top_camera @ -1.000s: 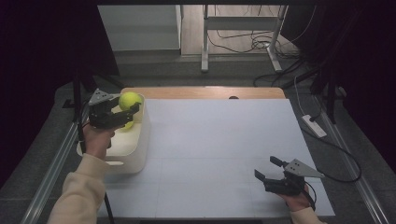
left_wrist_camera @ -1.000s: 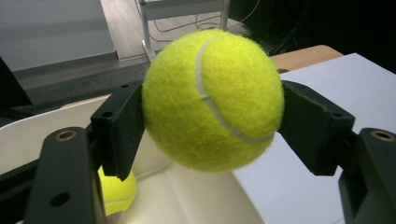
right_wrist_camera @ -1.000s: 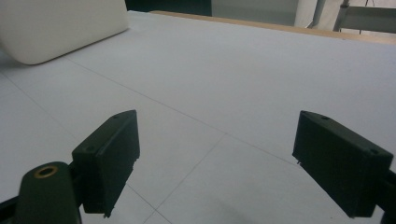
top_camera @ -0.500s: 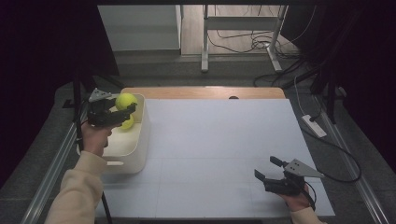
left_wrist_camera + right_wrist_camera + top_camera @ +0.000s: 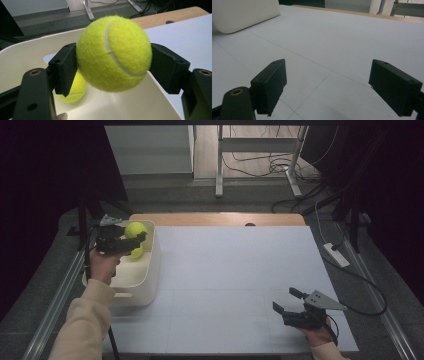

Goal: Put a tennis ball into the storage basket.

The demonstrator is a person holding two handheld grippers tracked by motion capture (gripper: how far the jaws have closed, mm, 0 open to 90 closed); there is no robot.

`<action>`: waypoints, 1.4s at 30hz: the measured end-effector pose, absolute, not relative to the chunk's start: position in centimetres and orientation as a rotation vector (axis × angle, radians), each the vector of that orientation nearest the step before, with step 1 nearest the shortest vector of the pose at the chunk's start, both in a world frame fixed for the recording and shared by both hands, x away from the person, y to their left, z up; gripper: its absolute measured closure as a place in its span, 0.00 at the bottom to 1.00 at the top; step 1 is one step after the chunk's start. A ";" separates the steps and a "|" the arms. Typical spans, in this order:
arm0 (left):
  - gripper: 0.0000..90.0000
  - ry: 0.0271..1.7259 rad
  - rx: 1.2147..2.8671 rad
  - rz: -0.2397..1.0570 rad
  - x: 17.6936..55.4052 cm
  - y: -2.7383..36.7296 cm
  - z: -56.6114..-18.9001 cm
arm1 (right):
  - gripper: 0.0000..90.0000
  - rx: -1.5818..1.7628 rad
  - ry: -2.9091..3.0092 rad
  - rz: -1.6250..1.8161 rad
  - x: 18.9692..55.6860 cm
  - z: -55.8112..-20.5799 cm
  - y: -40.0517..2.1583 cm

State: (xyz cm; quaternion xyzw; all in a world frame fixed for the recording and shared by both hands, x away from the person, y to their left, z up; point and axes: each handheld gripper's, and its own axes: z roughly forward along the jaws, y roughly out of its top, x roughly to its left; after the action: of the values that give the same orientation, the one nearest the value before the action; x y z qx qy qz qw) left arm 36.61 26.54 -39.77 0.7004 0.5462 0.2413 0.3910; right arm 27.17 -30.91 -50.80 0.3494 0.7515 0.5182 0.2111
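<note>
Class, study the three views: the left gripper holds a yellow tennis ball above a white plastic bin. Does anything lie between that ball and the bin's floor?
Nothing visible blocks the drop. The left gripper clamps the yellow felt tennis ball over the open white plastic bin. A second yellow tennis ball already lies on the bin's floor, below and to one side in the left gripper view.

Lying half hidden behind the held yellow felt tennis ball (image 5: 113,53), inside the cream plastic bin (image 5: 22,53): a second yellow tennis ball (image 5: 73,88); being cropped below, the bin's near wall.
</note>
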 end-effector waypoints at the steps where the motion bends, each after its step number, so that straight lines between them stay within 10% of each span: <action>1: 0.30 1.390 1.783 0.611 36.7 26.5 -39.8 | 0.16 0.972 2.086 1.439 27.2 -50.8 -30.9; 42: 0.29 1.445 1.886 0.529 38.0 26.5 -40.9 | 0.16 0.975 2.085 1.436 27.2 -50.8 -31.0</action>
State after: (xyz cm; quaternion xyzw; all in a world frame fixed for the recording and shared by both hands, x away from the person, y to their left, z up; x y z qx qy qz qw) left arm 38.02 26.47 -40.88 0.7269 0.5570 0.2038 0.3463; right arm 27.20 -31.00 -50.83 0.3510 0.7510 0.5173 0.2126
